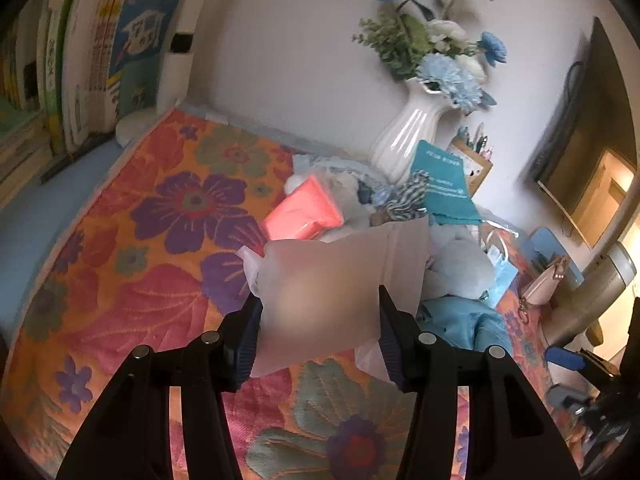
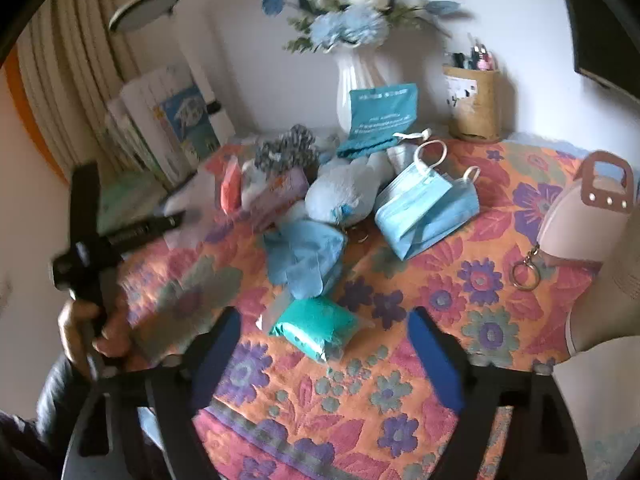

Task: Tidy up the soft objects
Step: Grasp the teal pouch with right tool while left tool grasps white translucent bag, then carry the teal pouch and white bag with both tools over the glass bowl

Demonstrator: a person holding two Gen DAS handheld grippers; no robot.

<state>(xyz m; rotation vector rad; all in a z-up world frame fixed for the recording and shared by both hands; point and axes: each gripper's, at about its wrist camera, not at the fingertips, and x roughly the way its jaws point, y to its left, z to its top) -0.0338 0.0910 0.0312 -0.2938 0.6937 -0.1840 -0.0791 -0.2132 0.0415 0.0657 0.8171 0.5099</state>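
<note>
My left gripper pinches a frosted translucent pouch, one pad pressed against each side, and the pouch hangs above the floral tablecloth. I can't make out what's inside it; the contents are only a blur. Just past the pouch sits the pile of soft things: a coral-pink packet, a pale blue plush toy and a crumpled blue cloth beside my right-hand pad. Behind the pile stands a white ribbed vase of blue flowers, with a teal bag leaning against it.

On the other side, my right gripper stands spread wide with nothing between its blue pads. A teal-filled clear packet lies on the cloth right in the gap, touching neither pad. Beyond it I see the blue cloth, then the plush toy, and to the right a stack of blue face masks. A pink pouch with a key ring rests at the right edge. At far left, a hand grips the other tool's handle.
</note>
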